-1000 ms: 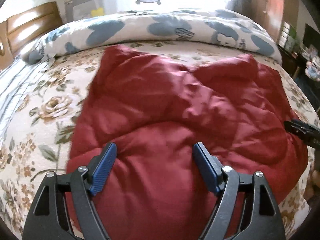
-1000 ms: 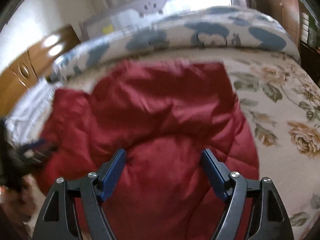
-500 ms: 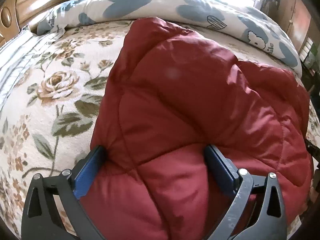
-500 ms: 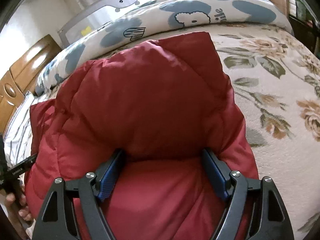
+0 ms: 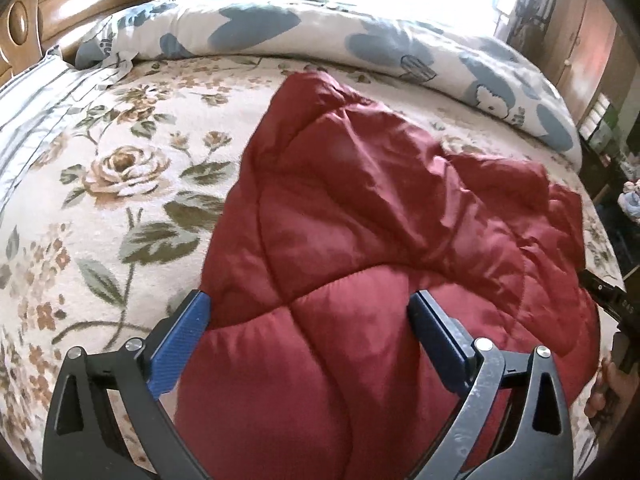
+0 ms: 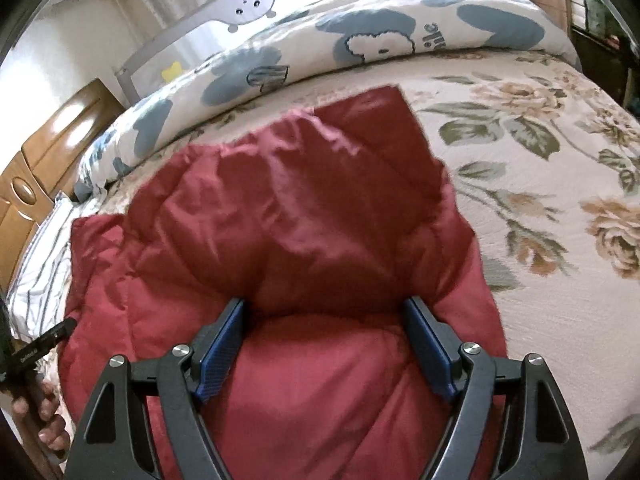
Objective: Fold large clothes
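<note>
the red quilted jacket (image 5: 360,240) lies folded on the floral bed (image 5: 120,184), long axis running toward the blue-patterned duvet (image 5: 280,32). bare bedspread flanks both jacket edges. left tongs (image 5: 308,336) and right tongs (image 6: 328,340) straddle its near fold, wide.

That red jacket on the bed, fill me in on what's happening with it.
A person with a claw in each hand is folding a red jacket on a floral bedspread. The near part has been folded up over the rest, leaving a puffy bundle. The left claw has just been opening; the jacket bulges between its fingers at the bundle's left edge, seemingly ungripped. The right claw straddles a thick fold, and whether it grips is unclear. A rolled duvet lies beyond.
</note>
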Tool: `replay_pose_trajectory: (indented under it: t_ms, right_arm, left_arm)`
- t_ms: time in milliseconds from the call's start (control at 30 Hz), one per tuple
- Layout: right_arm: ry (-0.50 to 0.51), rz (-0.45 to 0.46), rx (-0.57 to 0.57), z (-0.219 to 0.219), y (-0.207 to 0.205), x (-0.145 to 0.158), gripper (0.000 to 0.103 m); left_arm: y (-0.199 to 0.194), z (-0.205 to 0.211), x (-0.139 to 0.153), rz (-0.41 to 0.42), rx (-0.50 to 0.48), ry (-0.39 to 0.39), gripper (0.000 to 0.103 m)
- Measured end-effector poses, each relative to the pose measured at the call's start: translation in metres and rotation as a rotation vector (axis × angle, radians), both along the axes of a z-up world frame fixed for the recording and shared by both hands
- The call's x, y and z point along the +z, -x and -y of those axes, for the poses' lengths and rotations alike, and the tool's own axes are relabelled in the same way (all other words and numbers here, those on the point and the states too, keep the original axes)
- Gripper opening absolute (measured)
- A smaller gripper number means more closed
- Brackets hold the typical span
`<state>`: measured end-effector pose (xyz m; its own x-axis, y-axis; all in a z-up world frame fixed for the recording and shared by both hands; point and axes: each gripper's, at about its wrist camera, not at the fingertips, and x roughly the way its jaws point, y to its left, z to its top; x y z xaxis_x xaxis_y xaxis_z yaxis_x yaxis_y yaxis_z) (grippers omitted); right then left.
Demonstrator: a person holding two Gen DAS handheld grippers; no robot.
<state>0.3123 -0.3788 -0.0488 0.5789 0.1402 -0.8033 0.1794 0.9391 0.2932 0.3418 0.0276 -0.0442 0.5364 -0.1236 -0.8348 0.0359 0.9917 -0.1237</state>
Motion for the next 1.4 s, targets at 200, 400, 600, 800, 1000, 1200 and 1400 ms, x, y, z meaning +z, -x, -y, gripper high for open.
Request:
replay_pose_trajectory:
  t_ms: [200, 400, 600, 800, 1000, 1200, 1400]
  right_arm:
    - [-0.006, 0.012, -0.004, 0.018, 0.017, 0.013, 0.081]
    - [0.016, -0.002, -0.021, 0.035, 0.030, 0.015, 0.081]
    - [-0.024, -0.017, -0.038, 0.052, 0.040, 0.009, 0.081]
    - [-0.133, -0.044, -0.063, 0.067, 0.046, -0.005, 0.081]
    - [-0.246, -0.072, -0.058, 0.072, 0.045, -0.019, 0.082]
    - [-0.319, -0.093, -0.073, 0.076, 0.040, -0.033, 0.084]
    - [-0.369, -0.115, -0.065, 0.069, 0.029, -0.046, 0.090]
  left_arm:
    - [0.013, -0.023, 0.009, 0.029, 0.030, 0.054, 0.100]
    - [0.017, -0.040, 0.007, 0.027, 0.049, 0.065, 0.100]
    - [0.018, -0.055, 0.002, 0.017, 0.071, 0.102, 0.100]
    - [0.012, -0.074, -0.014, -0.041, 0.100, 0.230, 0.100]
    - [0.004, -0.082, -0.032, -0.103, 0.104, 0.341, 0.100]
    - [-0.009, -0.081, -0.044, -0.168, 0.104, 0.416, 0.101]
    - [-0.021, -0.066, -0.052, -0.219, 0.064, 0.459, 0.103]
